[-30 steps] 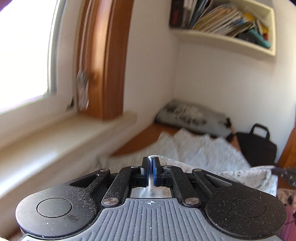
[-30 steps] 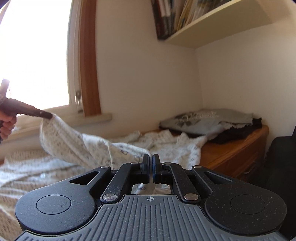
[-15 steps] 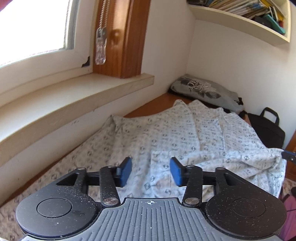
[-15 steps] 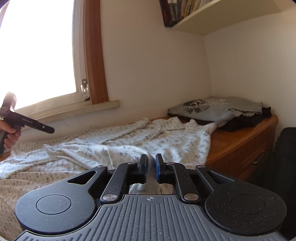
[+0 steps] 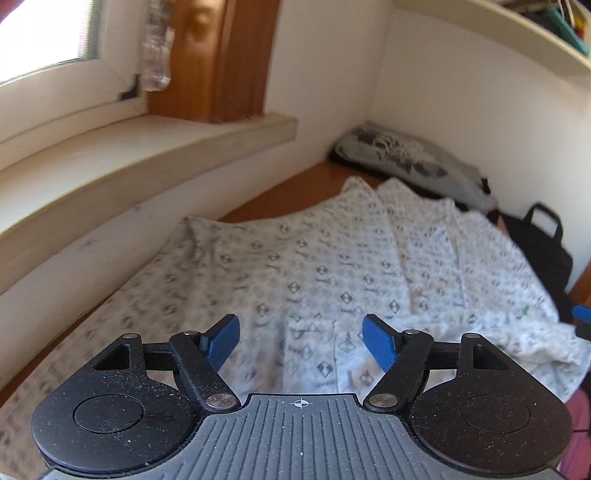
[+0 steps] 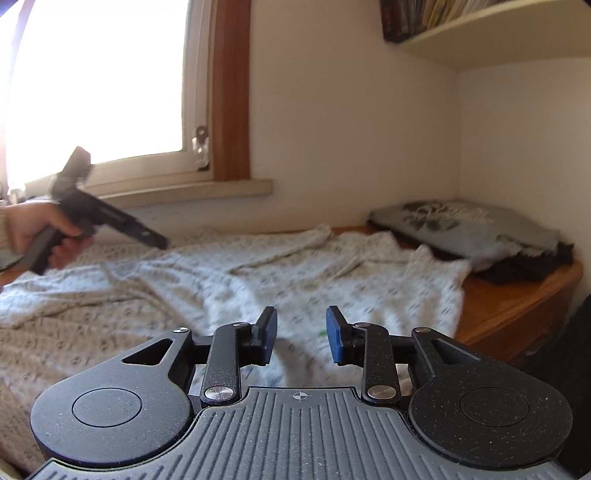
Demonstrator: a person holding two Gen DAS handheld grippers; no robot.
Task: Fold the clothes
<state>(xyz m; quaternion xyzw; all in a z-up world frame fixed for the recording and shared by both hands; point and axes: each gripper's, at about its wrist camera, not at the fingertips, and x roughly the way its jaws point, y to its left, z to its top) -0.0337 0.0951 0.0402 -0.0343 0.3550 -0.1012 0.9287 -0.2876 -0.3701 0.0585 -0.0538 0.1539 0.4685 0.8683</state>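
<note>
A white garment with a small dark print (image 5: 332, 266) lies spread flat on the wooden top, wrinkled and with a fold along its right side. My left gripper (image 5: 301, 343) hovers just above its near part. Its jaws are wide and still opening, with no cloth between the blue pads (image 5: 221, 341). My right gripper (image 6: 301, 336) is low over the garment's (image 6: 295, 273) near edge. Its jaws are also opening, with a narrower gap and nothing between them. In the right wrist view a hand (image 6: 37, 229) holds the left gripper (image 6: 157, 242) over the cloth's left part.
A folded grey top on dark clothes (image 6: 465, 225) sits in the far corner. A black bag (image 5: 543, 251) stands beyond the right edge of the wooden top (image 6: 517, 295). A window sill (image 5: 147, 147) runs along the left wall, and a bookshelf (image 6: 480, 29) hangs above.
Both grippers were shut on the lifted garment; both have opened and let it go, and it now lies flat. The left gripper has dropped lower and tilted towards the cloth.
</note>
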